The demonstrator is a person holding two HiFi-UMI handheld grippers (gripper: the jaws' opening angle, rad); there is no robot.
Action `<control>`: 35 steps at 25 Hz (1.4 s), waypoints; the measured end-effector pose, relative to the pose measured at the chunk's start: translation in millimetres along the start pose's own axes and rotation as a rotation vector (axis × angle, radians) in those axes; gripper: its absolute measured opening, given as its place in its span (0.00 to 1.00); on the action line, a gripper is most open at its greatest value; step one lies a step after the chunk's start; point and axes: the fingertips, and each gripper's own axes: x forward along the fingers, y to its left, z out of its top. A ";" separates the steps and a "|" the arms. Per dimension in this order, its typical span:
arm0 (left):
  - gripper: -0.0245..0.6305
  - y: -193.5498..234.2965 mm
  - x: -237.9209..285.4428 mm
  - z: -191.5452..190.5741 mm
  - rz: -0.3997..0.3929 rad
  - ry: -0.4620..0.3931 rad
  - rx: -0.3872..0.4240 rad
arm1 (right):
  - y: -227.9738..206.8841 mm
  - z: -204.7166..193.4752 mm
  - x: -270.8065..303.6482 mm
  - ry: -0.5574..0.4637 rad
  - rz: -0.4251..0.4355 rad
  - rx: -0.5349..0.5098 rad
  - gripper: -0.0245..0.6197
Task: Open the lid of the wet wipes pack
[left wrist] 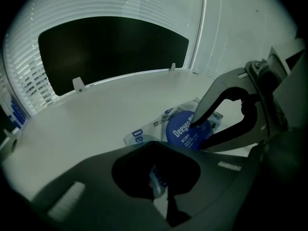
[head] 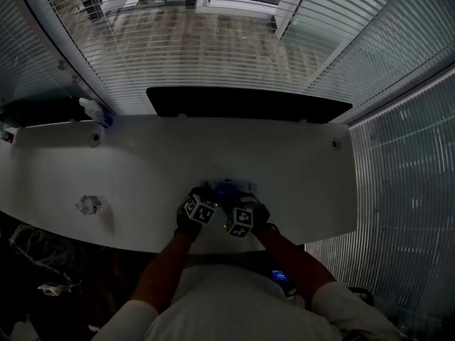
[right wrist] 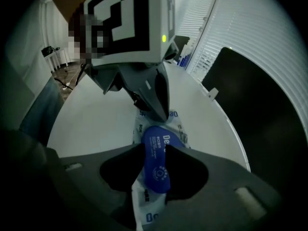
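Our left tool (left wrist: 154, 146) is clenched on the near edge of the wet wipes pack (left wrist: 137, 137), which lies on the white tabletop (left wrist: 96, 114). Our right tool (right wrist: 154, 150) is released, its jaws apart on either side of the pack's blue lid (right wrist: 156, 165).

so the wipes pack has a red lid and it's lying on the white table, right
Not quite: the lid of the wet wipes pack is blue, not red, as the right gripper view shows. The pack does lie on the white table.
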 end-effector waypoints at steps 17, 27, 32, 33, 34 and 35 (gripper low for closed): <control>0.04 -1.1 2.0 -1.8 -0.012 0.072 0.057 | 7.9 -6.4 8.1 0.050 -0.044 -0.146 0.25; 0.04 -2.3 4.6 -3.0 -0.034 0.099 0.141 | 6.2 -6.7 14.8 0.100 -0.059 -0.211 0.20; 0.02 -7.3 6.3 -5.6 -0.021 0.127 0.284 | 4.7 -5.2 7.1 0.071 -0.033 -0.109 0.19; 0.02 -7.5 6.3 -5.5 -0.021 0.127 0.295 | 4.2 -4.3 4.9 0.062 -0.034 -0.098 0.18; 0.02 -7.6 6.1 -5.3 -0.023 0.126 0.300 | 3.6 -3.3 3.0 0.053 -0.035 -0.090 0.18; 0.02 -7.6 5.9 -5.3 -0.027 0.124 0.304 | 2.9 -2.3 1.4 0.045 -0.036 -0.085 0.17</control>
